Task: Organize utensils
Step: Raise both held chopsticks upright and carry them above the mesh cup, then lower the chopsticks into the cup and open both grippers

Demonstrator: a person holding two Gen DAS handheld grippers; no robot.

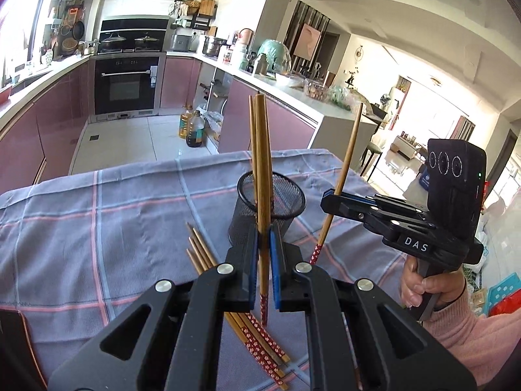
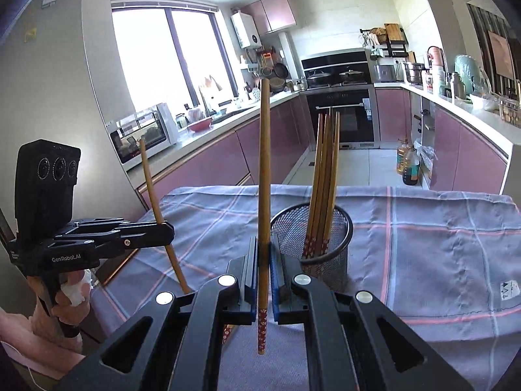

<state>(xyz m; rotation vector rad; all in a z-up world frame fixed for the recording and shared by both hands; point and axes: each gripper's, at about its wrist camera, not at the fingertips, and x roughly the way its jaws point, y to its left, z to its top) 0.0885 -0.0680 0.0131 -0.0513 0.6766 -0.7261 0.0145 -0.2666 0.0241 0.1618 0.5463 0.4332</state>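
Matt wooden chopsticks [image 2: 263,195], black wire-mesh metal holder [image 2: 312,238], woven checked cloth [image 2: 439,244].

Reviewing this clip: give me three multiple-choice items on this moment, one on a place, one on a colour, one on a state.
1. Where do the loose chopsticks lie?
A. on the kitchen counter
B. on the floor
C. on the checked cloth, near the mesh cup

2. What colour are the chopsticks' patterned ends?
A. red with pale dots
B. plain blue
C. green stripes

3. How is the right gripper?
A. open and empty
B. shut on one chopstick
C. shut on a spoon

Answers:
1. C: the left wrist view shows them fanned out on the cloth, in front of the cup.
2. A: the ends show red with pale dots in both views.
3. B: its blue pads press a single upright stick.
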